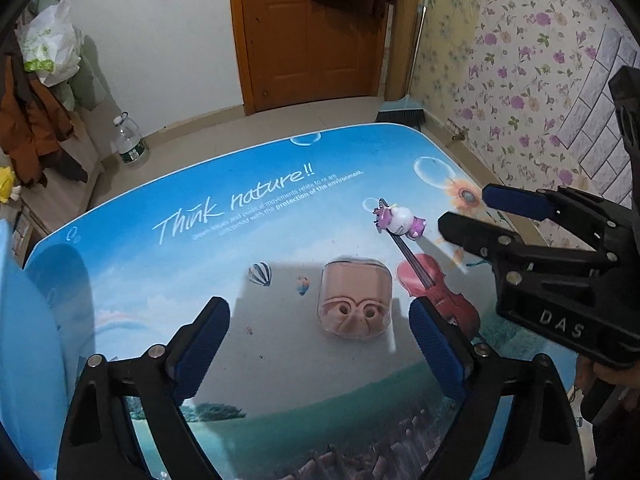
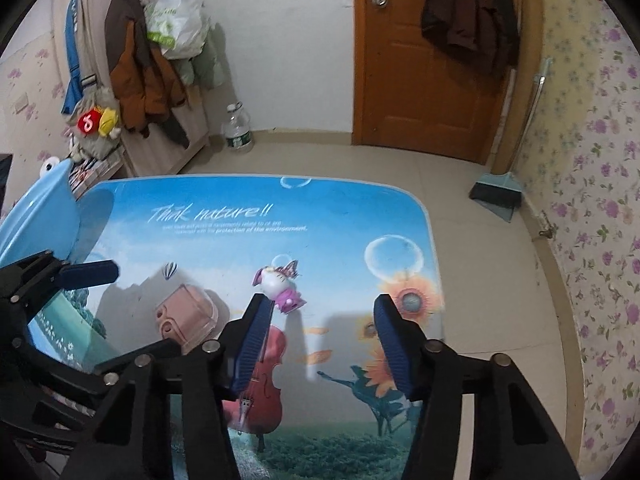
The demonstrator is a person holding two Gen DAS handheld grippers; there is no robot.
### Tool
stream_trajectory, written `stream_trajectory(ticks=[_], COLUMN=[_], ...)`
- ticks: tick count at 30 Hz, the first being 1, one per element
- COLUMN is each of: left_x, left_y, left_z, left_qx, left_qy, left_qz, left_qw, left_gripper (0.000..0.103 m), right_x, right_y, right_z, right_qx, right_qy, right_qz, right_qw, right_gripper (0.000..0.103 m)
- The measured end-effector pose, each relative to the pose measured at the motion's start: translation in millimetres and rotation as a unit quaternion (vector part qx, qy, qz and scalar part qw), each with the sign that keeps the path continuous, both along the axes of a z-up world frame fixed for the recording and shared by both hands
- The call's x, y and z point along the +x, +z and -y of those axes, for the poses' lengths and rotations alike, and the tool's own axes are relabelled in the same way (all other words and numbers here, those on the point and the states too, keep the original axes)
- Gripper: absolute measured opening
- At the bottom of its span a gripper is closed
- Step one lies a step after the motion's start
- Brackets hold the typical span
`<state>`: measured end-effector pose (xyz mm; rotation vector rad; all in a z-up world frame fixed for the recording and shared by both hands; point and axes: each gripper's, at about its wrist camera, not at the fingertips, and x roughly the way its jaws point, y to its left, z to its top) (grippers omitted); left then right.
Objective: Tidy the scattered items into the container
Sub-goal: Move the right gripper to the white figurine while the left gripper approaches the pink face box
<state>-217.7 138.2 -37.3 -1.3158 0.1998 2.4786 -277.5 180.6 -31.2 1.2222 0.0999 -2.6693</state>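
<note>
A clear case with a pink insert lies on the printed table. My left gripper hangs over it, open, and the case sits ahead of the fingers, closer to the right one. A small white and purple toy figure lies further back on the table. My right gripper is open just short of the toy, which lies beyond its left fingertip; nothing is between its pads. A blue basin stands at the table's left edge.
The table top carries a sky, violin and sunflower print. On the floor stand a water bottle and a broom with dustpan. Coats and a bag hang at the left wall; a wooden door is behind.
</note>
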Motion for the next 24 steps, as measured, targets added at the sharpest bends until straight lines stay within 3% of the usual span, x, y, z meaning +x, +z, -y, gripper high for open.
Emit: stream_trajectory(ticks=[3,6,14,20,24], left_x=[-3.2,-7.3,-10.0,-12.6,-13.8], left_y=[-1.6,-4.5,-15.1,-21.7,-20.4], left_z=[-1.3,-2.9,-11.1,-11.8,-10.3], left_qx=[0.001,0.001,0.002,-0.005,-0.004], left_qy=[0.003,0.003,-0.010,-0.010,-0.009], left_qz=[0.001,0.004,0.018,0.017,0.014], left_qw=[1.0000,1.0000,0.9998,0.9998,0.9999], left_gripper=[0.088,0.087,0.079,0.075,0.065], right_x=[-5.2,-11.7,-27.0,-37.8,-42.9], right_y=[-3.6,-7.4,-14.0,-25.7,-27.4], right_z=[3.8,9.5,23.4,27.6,30.4], right_qx=[0.002,0.003,0.008,0.002,-0.002], right_qy=[0.011,0.028,0.063,0.073,0.075], right_qz=[0.007,0.017,0.039,0.059,0.058], right_qw=[1.000,0.999,0.997,0.996,0.996], right_gripper=[0.055,0.046,0.043,0.030,0.030])
